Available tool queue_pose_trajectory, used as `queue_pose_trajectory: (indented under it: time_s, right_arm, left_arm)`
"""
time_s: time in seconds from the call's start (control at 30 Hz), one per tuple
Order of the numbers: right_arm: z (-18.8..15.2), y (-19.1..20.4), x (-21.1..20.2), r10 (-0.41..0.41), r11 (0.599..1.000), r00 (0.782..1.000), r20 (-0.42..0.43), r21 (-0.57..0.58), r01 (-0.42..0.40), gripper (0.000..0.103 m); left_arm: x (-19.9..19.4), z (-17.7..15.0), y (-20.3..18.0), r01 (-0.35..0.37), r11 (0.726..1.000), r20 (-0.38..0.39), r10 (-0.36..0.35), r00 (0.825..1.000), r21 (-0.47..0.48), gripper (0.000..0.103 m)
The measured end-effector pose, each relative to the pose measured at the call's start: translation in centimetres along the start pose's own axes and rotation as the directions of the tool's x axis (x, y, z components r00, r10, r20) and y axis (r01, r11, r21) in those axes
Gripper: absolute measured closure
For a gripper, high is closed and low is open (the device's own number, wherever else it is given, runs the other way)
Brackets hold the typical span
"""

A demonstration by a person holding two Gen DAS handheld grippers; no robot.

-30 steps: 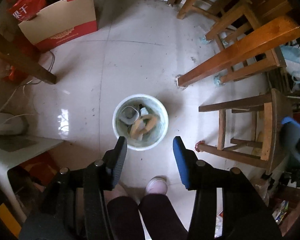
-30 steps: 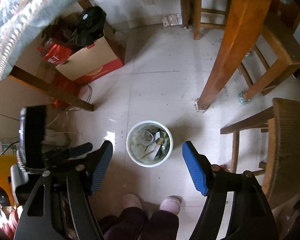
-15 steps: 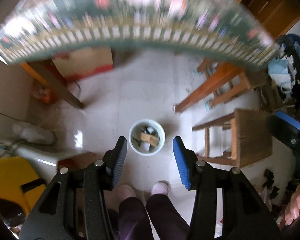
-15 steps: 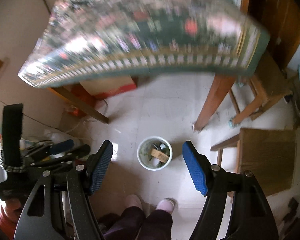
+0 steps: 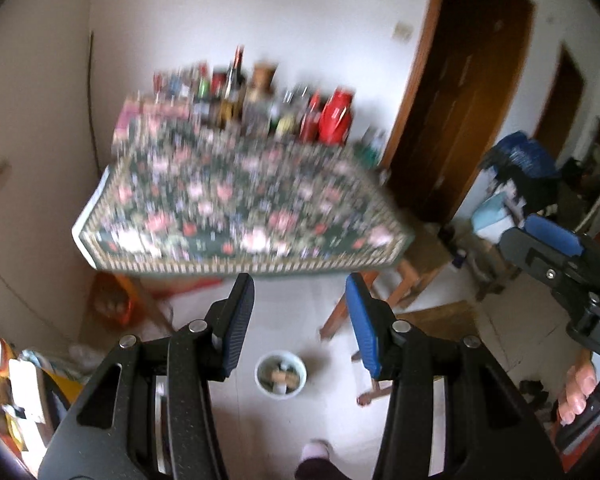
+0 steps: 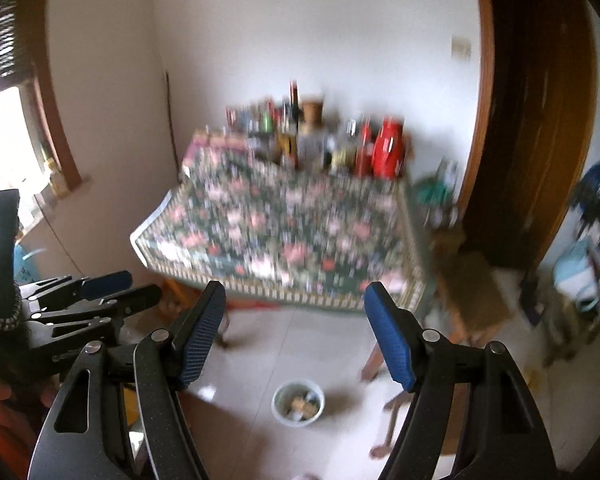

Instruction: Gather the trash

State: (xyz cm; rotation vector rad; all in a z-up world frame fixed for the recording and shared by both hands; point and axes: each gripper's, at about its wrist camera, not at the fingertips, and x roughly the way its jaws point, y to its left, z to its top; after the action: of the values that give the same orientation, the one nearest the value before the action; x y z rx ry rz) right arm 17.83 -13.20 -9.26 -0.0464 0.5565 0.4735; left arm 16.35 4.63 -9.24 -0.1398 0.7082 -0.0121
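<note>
Two grippers, both held high and angled down over the floor. Left gripper: fingers spread, nothing between them. Right gripper: fingers spread wider, also empty. One round white trash bin stands on the tiled floor below, near the cloth-covered table; it holds blurred scraps, count unreadable.

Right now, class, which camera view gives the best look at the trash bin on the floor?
The left wrist view: the trash bin sits between the left gripper fingers, its rim and contents fairly distinct. The right wrist view also shows the bin whole, but more blurred.
</note>
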Motion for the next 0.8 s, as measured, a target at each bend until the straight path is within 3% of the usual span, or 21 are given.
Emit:
queue_pose_trajectory:
  time_s: [0.23, 0.33, 0.43, 0.5, 0.53, 0.8]
  right_arm:
    - [-0.7, 4.3, -9.1, -0.013, 1.0, 0.99, 0.144, 0.02, 0.01, 0.034]
    - [-1.4, 5.4, -11.1, -0.021, 1.0, 0.986, 0.167, 0.018, 0.018, 0.032]
    - [-2.2, 6.1, -12.6, -0.003, 1.0, 0.982, 0.188, 0.02, -0.001, 0.02]
    - [-2.7, 6.4, -13.2, 0.001, 1.0, 0.98, 0.197, 0.021, -0.005, 0.015]
    - [-2.8, 6.6, -13.4, -0.004, 1.0, 0.981, 0.196, 0.019, 0.0, 0.011]
    - [-3.3, 7.3, -14.7, -0.025, 0.999, 0.98, 0.199, 0.024, 0.02, 0.008]
  left_arm:
    - [-12.0, -2.0, -0.8, 0.024, 0.998, 0.158, -0.033, 0.987, 0.06, 0.05]
    - [-15.5, -3.5, -1.2, -0.001, 0.996, 0.194, -0.016, 0.981, 0.09, 0.038]
    - [-17.9, -4.8, -1.2, 0.002, 0.995, 0.21, -0.024, 0.977, 0.101, 0.029]
    - [-19.1, -5.5, -1.1, -0.002, 0.995, 0.221, -0.019, 0.975, 0.098, 0.013]
    - [-19.6, -5.8, -1.1, -0.006, 0.996, 0.234, -0.016, 0.972, 0.093, 0.01]
    - [-21.4, -6.8, -0.9, -0.003, 0.997, 0.27, -0.02, 0.963, 0.083, 0.009]
